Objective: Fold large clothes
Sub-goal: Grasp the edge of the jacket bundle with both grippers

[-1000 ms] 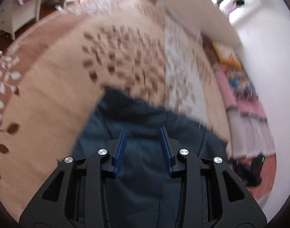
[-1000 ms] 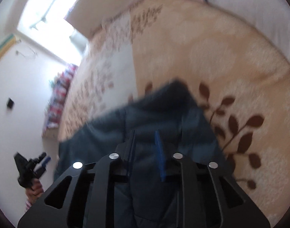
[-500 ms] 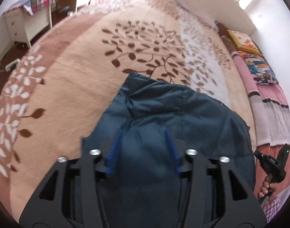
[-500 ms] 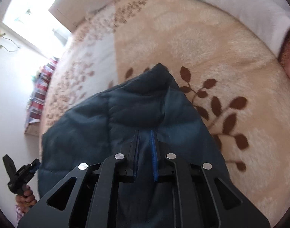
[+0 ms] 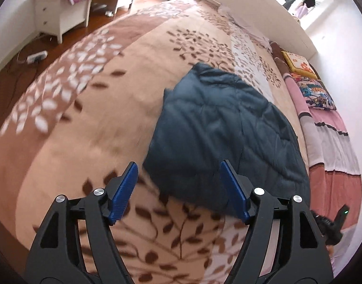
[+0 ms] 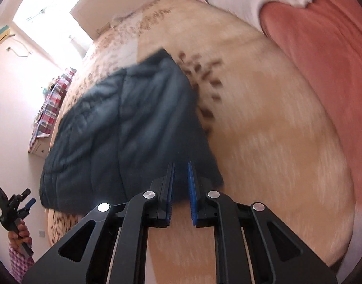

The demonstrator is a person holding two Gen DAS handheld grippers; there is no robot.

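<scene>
- Bedroom, daylit from a window at the far end; a wide bed fills both views, spread with a tan leaf-patterned blanket (image 5: 91, 118), pink and striped bedding (image 5: 332, 142) along one side, a white dresser (image 5: 62, 14) on the wooden floor beyond
- Dark blue padded jacket (image 5: 223, 132) lies on the blanket as a thick, roughly rectangular bundle; no sleeve trails loose from it in either view; its layers look doubled over, so I judge that at least one fold is in place
- Left gripper (image 5: 178, 177) hangs above the bundle's near corner, pads well apart and the jaws opening; the jacket's corner shows between the pads in the picture, but they do not press on it; nothing is held
- Right gripper (image 6: 181, 182) sits at the jacket's (image 6: 133, 127) near edge with its pads close together, a thin slit left between them; no cloth is caught in that slit as far as the blurred frame shows; I take it as empty
- Judgement on progress: the jacket reads as released and mostly folded; what may remain is one more fold to make it compact, or squaring its bulging, uneven edges; whether the underside is tidy cannot be told from here
- Person's hand (image 6: 18, 234) grips the left tool at the right view's lower left corner
</scene>
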